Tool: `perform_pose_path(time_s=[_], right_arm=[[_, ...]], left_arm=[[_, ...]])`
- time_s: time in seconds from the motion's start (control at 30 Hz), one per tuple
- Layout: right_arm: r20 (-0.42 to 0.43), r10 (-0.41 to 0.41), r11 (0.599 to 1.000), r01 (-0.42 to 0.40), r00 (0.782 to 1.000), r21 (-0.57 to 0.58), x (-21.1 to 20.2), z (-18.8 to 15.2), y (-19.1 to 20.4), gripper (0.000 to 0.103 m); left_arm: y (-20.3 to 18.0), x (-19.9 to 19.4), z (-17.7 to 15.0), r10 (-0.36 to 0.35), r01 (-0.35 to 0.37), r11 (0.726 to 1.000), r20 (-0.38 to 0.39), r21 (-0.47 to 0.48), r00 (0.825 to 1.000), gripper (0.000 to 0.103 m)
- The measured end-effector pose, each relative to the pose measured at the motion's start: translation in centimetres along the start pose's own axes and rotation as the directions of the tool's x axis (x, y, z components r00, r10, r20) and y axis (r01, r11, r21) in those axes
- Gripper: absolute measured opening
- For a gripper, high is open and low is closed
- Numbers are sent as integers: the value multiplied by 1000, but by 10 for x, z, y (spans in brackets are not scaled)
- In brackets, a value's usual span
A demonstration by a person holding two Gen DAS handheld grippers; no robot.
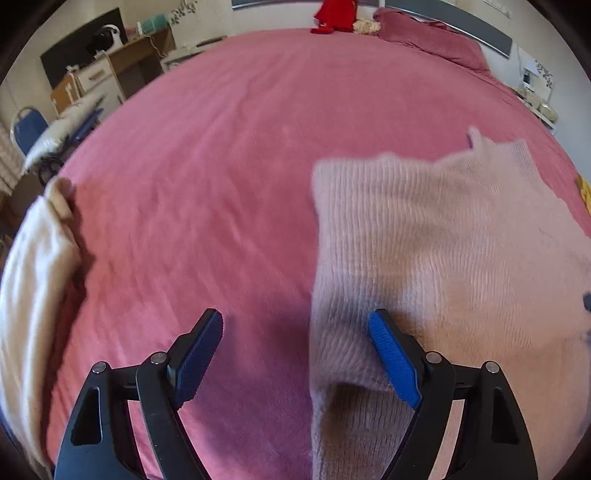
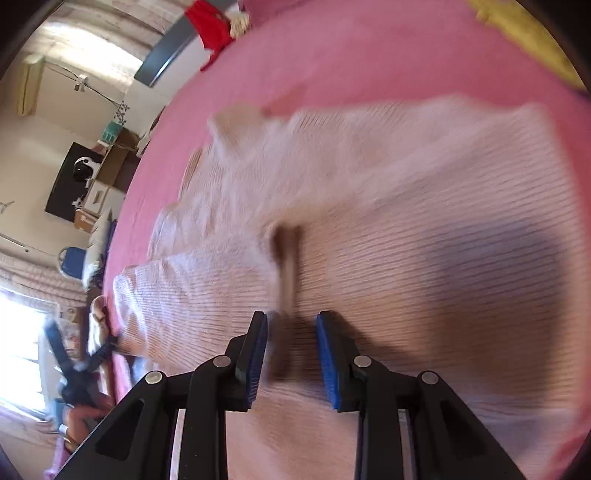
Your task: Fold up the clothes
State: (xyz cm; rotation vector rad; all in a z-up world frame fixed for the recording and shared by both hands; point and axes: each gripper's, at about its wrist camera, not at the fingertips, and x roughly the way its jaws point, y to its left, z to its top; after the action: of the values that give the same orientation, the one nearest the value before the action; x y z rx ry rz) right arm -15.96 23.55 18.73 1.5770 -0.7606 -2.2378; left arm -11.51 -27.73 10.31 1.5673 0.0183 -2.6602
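A pale pink ribbed knit sweater [image 1: 443, 240] lies spread on the pink bed [image 1: 221, 147]. My left gripper [image 1: 295, 354] is open wide just above the sweater's left edge, its right pad [image 1: 393, 363] over the knit, its left pad over the bedsheet. In the right wrist view the sweater [image 2: 406, 221] fills most of the frame, blurred. My right gripper [image 2: 291, 354] hovers over it, partly open, with a small raised fold [image 2: 286, 258] of knit just ahead of the jaws. The left gripper also shows far left in this view [image 2: 77, 369].
A cream garment [image 1: 33, 277] lies at the bed's left edge. A red item [image 1: 334, 14] and a pink pillow [image 1: 432, 40] sit at the head of the bed. A yellow item [image 2: 524, 33] lies at the bed's right. Desk, drawers and blue chair [image 1: 27, 125] stand beyond the bed.
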Motion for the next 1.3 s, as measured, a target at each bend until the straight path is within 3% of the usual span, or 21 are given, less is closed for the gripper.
perform_pose_path(time_s=[0.03, 0.07, 0.13, 0.27, 0.3, 0.33, 0.4, 0.5, 0.57, 0.67, 0.7, 0.73, 0.8, 0.83, 0.9, 1.0, 1.17, 1.3], right_arm=[[-5, -5, 1000, 5, 1000, -19, 5, -1, 7, 12], [-5, -23, 998, 23, 1000, -59, 4, 0, 16, 6], [10, -69, 986, 69, 998, -151, -5, 3, 35, 5], [137, -139, 959, 167, 981, -227, -54, 14, 46, 5], [160, -182, 947, 217, 970, -237, -64, 17, 43, 5], [160, -224, 936, 258, 961, -239, -66, 18, 37, 5], [110, -290, 923, 309, 951, -231, -56, 19, 20, 6], [38, -321, 921, 321, 946, -218, -35, 13, -1, 10], [105, -368, 902, 382, 924, -200, -43, 11, -4, 13], [287, -417, 861, 476, 863, -181, -71, 8, 14, 19], [335, -375, 861, 459, 865, -221, -75, 4, 30, 19], [344, -315, 862, 419, 884, -287, -70, 1, 48, 19], [294, -219, 850, 329, 930, -411, -51, -5, 79, 18], [260, -205, 841, 306, 943, -446, -38, -7, 88, 17], [210, -216, 818, 294, 954, -495, -9, -12, 102, 16], [168, -303, 776, 345, 938, -528, 29, -14, 97, 16], [172, -304, 804, 349, 937, -482, 53, -9, 80, 17], [190, -274, 821, 332, 943, -465, 33, -6, 78, 17]], left_arm=[[-1, -1, -4, -1, 1, 1000, 20, 9, 1000, 83], [-3, -3, -6, 3, -4, 1000, 38, 20, 999, 83], [-5, -7, -7, 11, -13, 999, 54, 43, 998, 83], [-10, -10, -8, -16, 12, 996, 50, 83, 999, 84], [-13, -8, -11, -21, 17, 996, 46, 92, 999, 91], [-16, -7, -13, -27, 23, 995, 41, 100, 999, 99], [-22, -4, -16, -42, 38, 994, 33, 104, 999, 99], [-21, -13, -17, -45, 43, 997, 41, 58, 998, 99], [-14, -26, -20, -42, 41, 999, 72, 17, 997, 99], [-3, -53, -10, -51, 58, 998, 174, -34, 983, 99], [-7, -57, -4, -82, 90, 996, 190, -30, 978, 99], [-16, -56, 3, -113, 117, 993, 188, -10, 976, 99], [-42, -43, 18, -134, 126, 990, 158, 61, 978, 99], [-54, -36, 24, -137, 125, 988, 142, 92, 980, 99], [-67, -14, 35, -63, 48, 989, 108, 139, 992, 99], [-54, 21, 48, 131, -144, 977, 88, 158, 987, 101], [-12, 26, 50, 117, -127, 985, 85, 120, 989, 103], [2, 0, 45, 115, -127, 987, 118, 103, 986, 103]])
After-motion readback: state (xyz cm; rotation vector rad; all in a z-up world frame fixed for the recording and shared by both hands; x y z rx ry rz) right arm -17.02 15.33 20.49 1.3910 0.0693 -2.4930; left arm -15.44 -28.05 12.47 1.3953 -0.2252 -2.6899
